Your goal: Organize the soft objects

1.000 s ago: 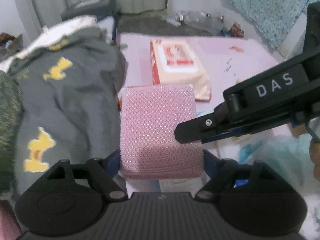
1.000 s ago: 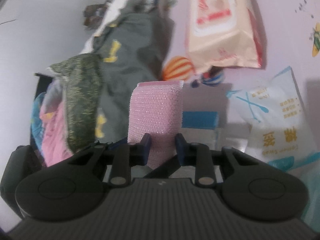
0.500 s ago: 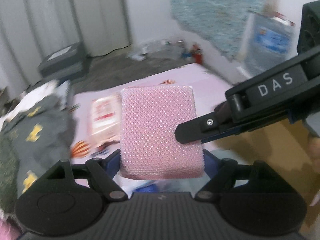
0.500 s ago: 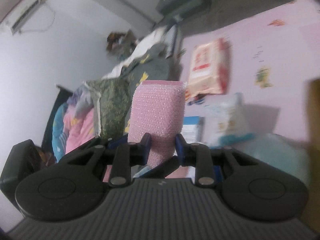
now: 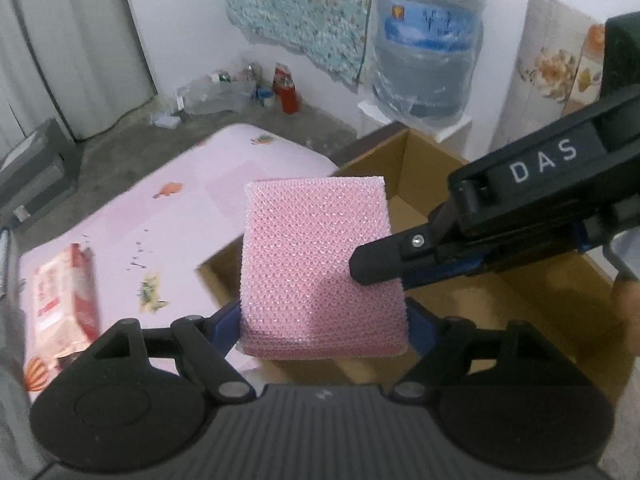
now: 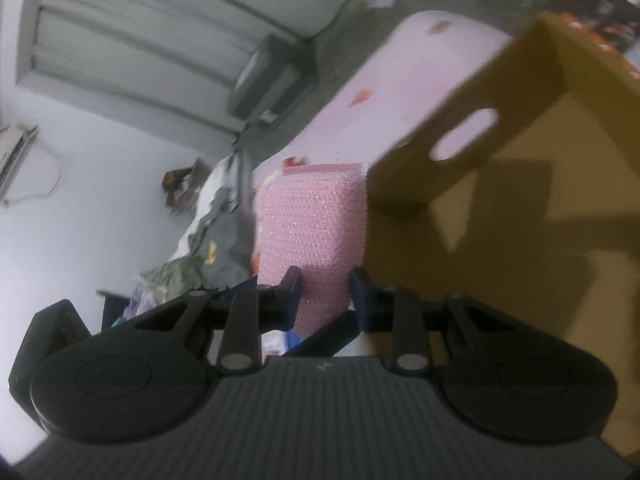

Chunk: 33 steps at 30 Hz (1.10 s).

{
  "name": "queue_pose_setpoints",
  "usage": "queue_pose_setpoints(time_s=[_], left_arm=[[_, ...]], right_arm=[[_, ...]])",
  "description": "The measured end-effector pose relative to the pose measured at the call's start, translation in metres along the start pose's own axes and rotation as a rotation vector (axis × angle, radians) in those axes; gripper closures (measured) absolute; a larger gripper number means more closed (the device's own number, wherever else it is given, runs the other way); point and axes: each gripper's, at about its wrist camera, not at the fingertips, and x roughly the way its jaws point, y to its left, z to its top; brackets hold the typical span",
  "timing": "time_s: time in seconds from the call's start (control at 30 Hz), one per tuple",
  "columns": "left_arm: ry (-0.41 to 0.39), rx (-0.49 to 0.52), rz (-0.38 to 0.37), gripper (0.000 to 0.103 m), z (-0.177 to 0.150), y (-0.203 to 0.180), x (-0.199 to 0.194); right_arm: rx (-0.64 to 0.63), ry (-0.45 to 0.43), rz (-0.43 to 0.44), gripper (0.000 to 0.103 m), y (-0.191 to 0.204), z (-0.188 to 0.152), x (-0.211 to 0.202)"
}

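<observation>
Pink mesh-textured sponge pad [image 5: 320, 264], flat and rectangular, gripped by both left gripper [image 5: 320, 320] and right gripper [image 6: 325, 292] fingers, above open cardboard box [image 5: 520, 280], pink mat [image 5: 168, 208] left.

Home room, clothes pile [image 6: 200, 256], water jug [image 5: 424, 44]

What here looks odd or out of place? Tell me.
Nothing looks damaged or spilled. The pink textured pad is held flat and square by both the left gripper and the right gripper, above the open cardboard box. Loose clutter lies along the far wall.
</observation>
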Motion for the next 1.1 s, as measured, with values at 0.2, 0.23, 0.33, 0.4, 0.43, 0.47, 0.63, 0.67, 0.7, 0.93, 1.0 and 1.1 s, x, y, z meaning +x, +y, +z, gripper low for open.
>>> queue_pose_setpoints(time_s=[0.2,0.23,0.33,0.4,0.43,0.47,0.63,0.67,0.7,0.93,1.0,1.1], left_arm=[[0.093,-0.016,0.017,0.018,0.004,0.000,0.052],[0.103,-0.015,0.018,0.018,0.001,0.000,0.052],[0.118,-0.018,0.014,0.018,-0.003,0.003,0.055],[0.118,-0.015,-0.003,0.018,-0.004,0.007,0.053],[0.114,-0.011,0.000,0.018,-0.003,0.007,0.051],[0.105,-0.005,0.001,0.018,-0.004,0.008,0.046],[0.054,0.000,-0.010,0.018,0.000,0.016,0.025],[0.042,-0.003,-0.006,0.018,-0.001,0.018,0.018],[0.029,-0.006,-0.003,0.018,-0.002,0.021,0.011],[-0.027,-0.054,0.030,0.018,-0.022,0.046,-0.030],[-0.031,-0.075,0.047,0.018,-0.034,0.056,-0.042],[-0.033,-0.113,0.078,0.018,-0.052,0.071,-0.053]], right_arm=[[0.023,0.062,-0.073,0.075,-0.041,0.023,0.035],[0.024,0.065,-0.094,0.075,-0.047,0.026,0.041],[0.025,0.104,-0.167,0.075,-0.064,0.039,0.069],[0.050,0.127,-0.231,0.075,-0.078,0.042,0.083],[0.059,0.137,-0.249,0.075,-0.086,0.042,0.086],[0.065,0.139,-0.264,0.075,-0.091,0.041,0.088],[0.072,0.121,-0.287,0.075,-0.101,0.037,0.082],[0.066,0.118,-0.292,0.075,-0.100,0.036,0.083],[0.063,0.118,-0.297,0.075,-0.100,0.034,0.083],[0.029,0.166,-0.314,0.075,-0.074,0.029,0.099],[0.031,0.197,-0.325,0.075,-0.072,0.022,0.103],[0.054,0.234,-0.334,0.066,-0.071,0.012,0.101]])
